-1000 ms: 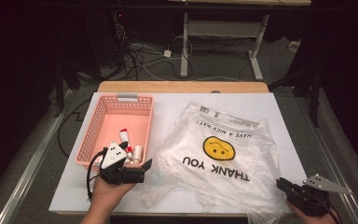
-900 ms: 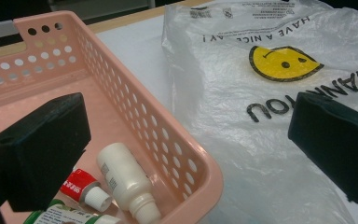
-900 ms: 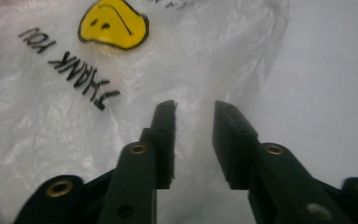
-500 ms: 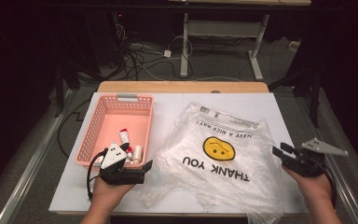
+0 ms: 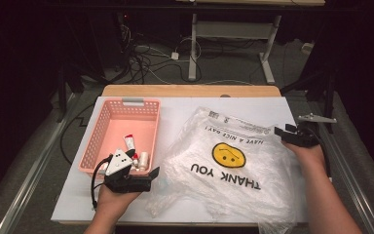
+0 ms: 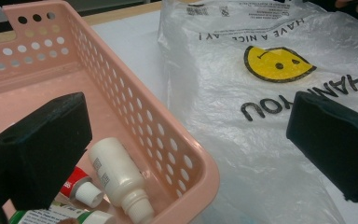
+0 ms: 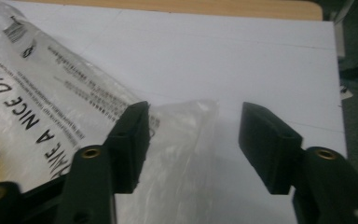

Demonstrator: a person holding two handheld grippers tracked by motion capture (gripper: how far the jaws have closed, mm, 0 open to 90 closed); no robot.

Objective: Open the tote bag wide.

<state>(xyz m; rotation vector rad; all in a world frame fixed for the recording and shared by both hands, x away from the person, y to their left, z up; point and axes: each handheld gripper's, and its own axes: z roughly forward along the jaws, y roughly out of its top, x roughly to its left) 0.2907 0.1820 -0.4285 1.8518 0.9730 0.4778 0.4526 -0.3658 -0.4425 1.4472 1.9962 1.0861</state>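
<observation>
A clear plastic bag (image 5: 229, 170) with a yellow smiley and "THANK YOU" print lies flat on the white table cover. Left of it stands a pink basket (image 5: 102, 131) holding a white bottle (image 6: 116, 175) and a red tube (image 5: 130, 142). My left gripper (image 5: 151, 174) rests at the basket's near right corner with its jaws wide apart, one over the basket (image 6: 168, 154) and one over the bag (image 6: 270, 116). My right gripper (image 5: 279, 132) is at the bag's far right edge. Its jaws have just been opening, and a bag corner (image 7: 186, 126) lies loose between them.
The white cover (image 5: 195, 107) ends in a wooden table edge (image 5: 190, 90) at the far side. Beyond it are cables and a desk frame (image 5: 195, 44) on the floor. A metal rail (image 5: 29, 175) runs along the left of the table.
My right hand has moved from the bag's near right corner away along its right edge, and its jaws have spread apart. The left hand and basket have stayed still.
</observation>
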